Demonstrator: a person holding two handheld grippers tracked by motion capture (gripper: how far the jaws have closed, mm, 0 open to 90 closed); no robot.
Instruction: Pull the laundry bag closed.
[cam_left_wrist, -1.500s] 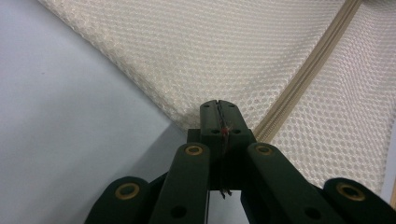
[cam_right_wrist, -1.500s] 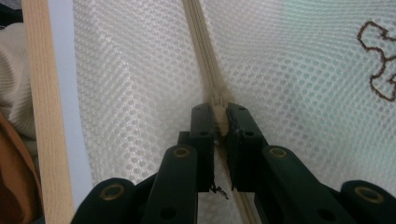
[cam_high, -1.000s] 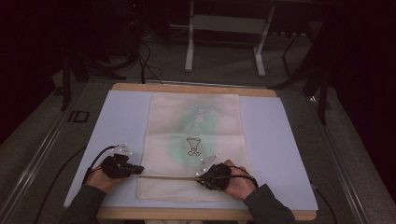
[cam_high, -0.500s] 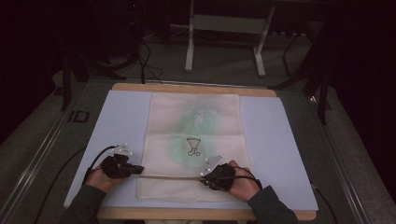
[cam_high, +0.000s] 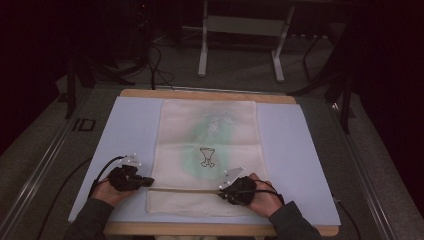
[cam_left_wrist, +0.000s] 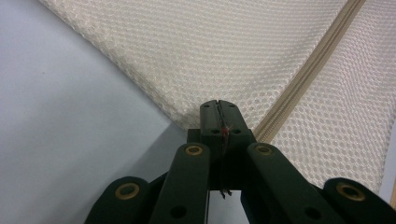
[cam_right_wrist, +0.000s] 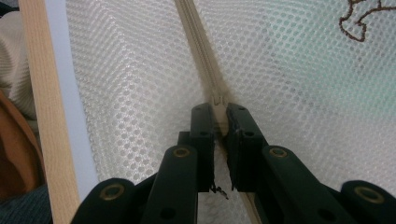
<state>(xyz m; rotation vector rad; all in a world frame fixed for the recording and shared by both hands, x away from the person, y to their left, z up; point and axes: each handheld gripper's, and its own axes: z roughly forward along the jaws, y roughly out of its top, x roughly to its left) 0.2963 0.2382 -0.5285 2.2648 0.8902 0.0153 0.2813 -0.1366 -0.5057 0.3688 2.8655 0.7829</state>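
A cream mesh bag (cam_high: 210, 130) lies flat on the pale blue mat (cam_high: 130, 125), with something green and a small brown drawing (cam_high: 207, 156) showing through it. A beige zipper (cam_high: 185, 189) runs across its near end. My left gripper (cam_high: 149, 181) is shut on the bag's left edge where the zipper ends; in the left gripper view the jaws of the left gripper (cam_left_wrist: 219, 105) meet at the mesh bag (cam_left_wrist: 233, 51) beside the zipper (cam_left_wrist: 308, 70). My right gripper (cam_high: 222, 192) is shut on the zipper pull (cam_right_wrist: 218, 99), the right gripper (cam_right_wrist: 219, 109) astride the zipper (cam_right_wrist: 196, 42).
The mat covers a wooden table whose near edge (cam_right_wrist: 37, 93) lies close behind my right gripper. A metal stand (cam_high: 240, 30) and cables (cam_high: 155, 60) sit on the dark floor beyond the table. Bare mat lies on both sides of the bag.
My right gripper has slid a little to the right along the zipper. The left gripper and the bag have stayed put.
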